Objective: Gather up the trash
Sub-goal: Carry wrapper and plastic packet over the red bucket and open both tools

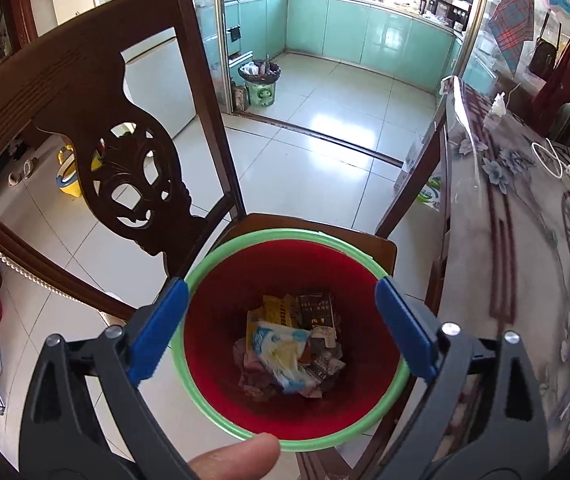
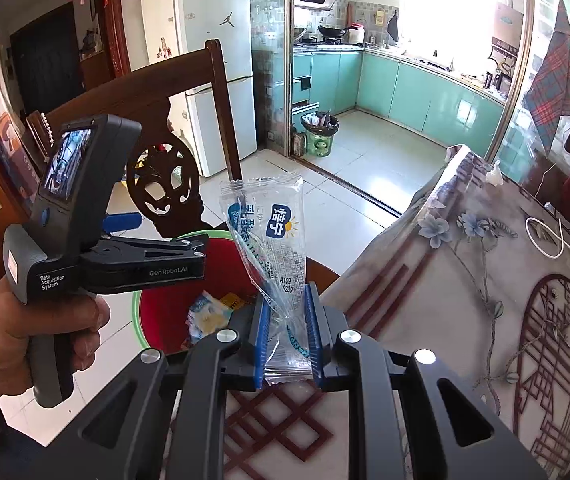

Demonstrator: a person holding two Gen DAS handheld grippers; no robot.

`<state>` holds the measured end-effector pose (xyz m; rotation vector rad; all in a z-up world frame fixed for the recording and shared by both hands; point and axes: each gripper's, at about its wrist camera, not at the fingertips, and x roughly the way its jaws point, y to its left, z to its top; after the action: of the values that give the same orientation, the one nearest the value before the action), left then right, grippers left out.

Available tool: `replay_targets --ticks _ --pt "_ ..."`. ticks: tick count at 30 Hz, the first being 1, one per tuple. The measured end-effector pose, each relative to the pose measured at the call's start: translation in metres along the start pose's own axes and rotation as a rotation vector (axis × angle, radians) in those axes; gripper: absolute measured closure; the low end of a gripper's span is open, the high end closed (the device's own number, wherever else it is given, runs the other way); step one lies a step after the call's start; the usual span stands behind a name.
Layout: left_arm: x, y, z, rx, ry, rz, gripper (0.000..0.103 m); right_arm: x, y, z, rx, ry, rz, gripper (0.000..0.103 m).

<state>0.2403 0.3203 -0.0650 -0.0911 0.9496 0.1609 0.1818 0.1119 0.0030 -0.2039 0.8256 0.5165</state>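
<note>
Two claws: your right claw [image 2: 287,332] pinches a clear wrapper [image 2: 273,236]; your left claw [image 1: 281,324] gapes wide over the red bin [image 1: 221,280].

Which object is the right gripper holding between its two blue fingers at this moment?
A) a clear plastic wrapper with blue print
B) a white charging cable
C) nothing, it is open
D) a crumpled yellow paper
A: in the right wrist view the right gripper is shut on the clear plastic wrapper with blue print, which stands up above the red bin with the green rim.
</note>
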Motion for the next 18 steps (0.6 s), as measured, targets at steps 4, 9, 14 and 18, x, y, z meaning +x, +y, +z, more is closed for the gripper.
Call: replay_targets --ticks 4,9,14,18 --pt "-0.022 0.022 0.010 -0.073 -0.061 0.070 0.005 0.009 0.013 0.006 -0.019 0.003 0.026 0.086" --pt "-0.050 0.061 0.016 -0.174 -0.135 0.164 0.005 0.029 0.039 0.013 -0.063 0.018 0.067 0.086" --pt "-0.071 0.094 0.015 -0.254 -0.192 0.239 0.005 0.063 0.066 0.018 -0.100 0.060 0.100 0.086" --pt "-0.082 0.109 0.014 -0.288 -0.228 0.282 0.005 0.093 0.081 0.019 -0.119 0.093 0.096 0.086"
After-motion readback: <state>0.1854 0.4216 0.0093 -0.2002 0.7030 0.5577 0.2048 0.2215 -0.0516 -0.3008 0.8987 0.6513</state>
